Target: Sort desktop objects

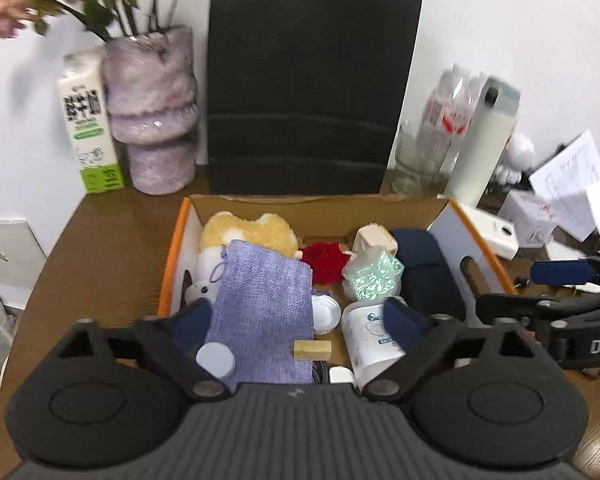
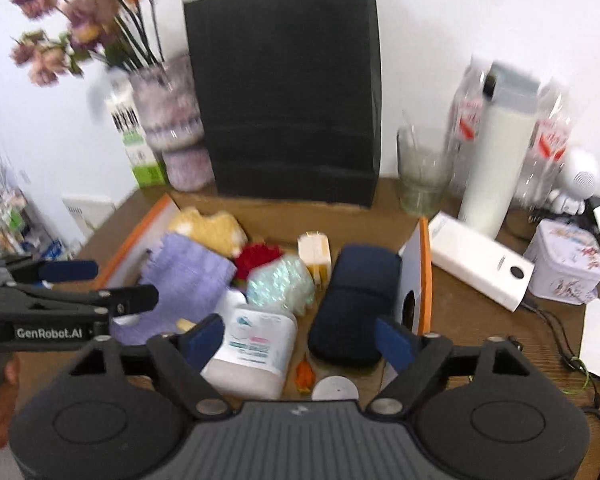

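Observation:
An open cardboard box holds a purple woven pouch, a yellow plush, a red pom-pom, an iridescent bag, a dark blue case, a white bottle and a small wooden block. My left gripper is open above the box's near end. My right gripper is open over the bottle and the blue case. Neither holds anything.
A black paper bag stands behind the box. A vase of flowers and a milk carton stand at back left. A glass, a white cylinder, a white power bank and a tin are at right.

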A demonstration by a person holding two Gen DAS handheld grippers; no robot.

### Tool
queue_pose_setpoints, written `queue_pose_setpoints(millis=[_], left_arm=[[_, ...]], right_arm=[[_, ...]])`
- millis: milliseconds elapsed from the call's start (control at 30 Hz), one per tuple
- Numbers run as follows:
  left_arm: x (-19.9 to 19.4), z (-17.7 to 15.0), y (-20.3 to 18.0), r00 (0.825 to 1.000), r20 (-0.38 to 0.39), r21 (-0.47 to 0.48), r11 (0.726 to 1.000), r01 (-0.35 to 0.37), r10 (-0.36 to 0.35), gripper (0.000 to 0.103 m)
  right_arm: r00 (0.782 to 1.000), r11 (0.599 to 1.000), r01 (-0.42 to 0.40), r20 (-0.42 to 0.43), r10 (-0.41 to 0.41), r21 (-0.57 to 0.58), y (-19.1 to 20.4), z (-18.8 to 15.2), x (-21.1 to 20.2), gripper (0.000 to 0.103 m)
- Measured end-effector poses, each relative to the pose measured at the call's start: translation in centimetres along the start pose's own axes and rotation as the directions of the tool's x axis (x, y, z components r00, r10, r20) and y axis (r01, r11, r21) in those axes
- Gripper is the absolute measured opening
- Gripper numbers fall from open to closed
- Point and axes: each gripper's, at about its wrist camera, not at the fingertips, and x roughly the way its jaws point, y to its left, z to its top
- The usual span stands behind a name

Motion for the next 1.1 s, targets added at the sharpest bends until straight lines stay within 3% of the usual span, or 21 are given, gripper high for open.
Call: queue_pose_setpoints(millis=[133,267,433,500,567,733,833,967,1100], left_arm=[[-2.3,-2.3,-0.4,0.994,0.055,0.023,0.995,-0.096,0.094,0.102],[-5.7,-6.0,-1.1,0.973,0.19,0.008,0.991,-0.135,0.131,0.102],[-9.5,-12.0,-2.3,0.963,0.255,0.04,0.994,-0.099,0.085,0.103],[-10.5,-15.0,-2.8,0.948,0.304,0.049,0.992,-0.113,0.093,0.103],[-10.8,-17.7,-3.1,0.954,0.286,0.07,0.991,-0.116,0.091,0.103],[-10.5,-22.6,-1.6,0.984,0.166,0.003,0.998,-0.062,0.061,0.103],[-10.6,-24.7,-1.1,0.988,0.138,0.002,0.998,-0.063,0.062,0.103],[-10.5,-25.9,-0.7,0.991,0.105,-0.005,0.997,-0.078,0.078,0.103],[-9.3,-25.6,-0.4,0.991,0.078,-0.006,0.994,-0.112,0.112,0.103]], right_arm=[[0.99,0.998,0.067,0.128,-0.064,-0.022,1.4,-2.6,-2.5,0.087],[0.968,0.996,0.076,0.242,-0.064,-0.04,3.1,-7.4,-4.8,0.087],[0.945,0.995,0.085,0.32,-0.066,-0.048,4.8,-13.9,-7.6,0.09],[0.943,0.997,0.068,0.328,-0.051,-0.04,4.7,-16.5,-8.1,0.093],[0.949,0.996,0.081,0.307,-0.07,-0.023,4.8,-18.9,-8.3,0.093],[0.963,0.997,0.072,0.259,-0.07,0.003,5.3,-24.2,-8.8,0.093],[0.969,0.995,0.1,0.226,-0.097,-0.003,6.0,-26.0,-9.0,0.093],[0.974,0.995,0.098,0.206,-0.097,0.003,6.4,-27.5,-9.1,0.103],[0.979,0.995,0.098,0.181,-0.099,0.015,6.7,-27.6,-8.1,0.103]])
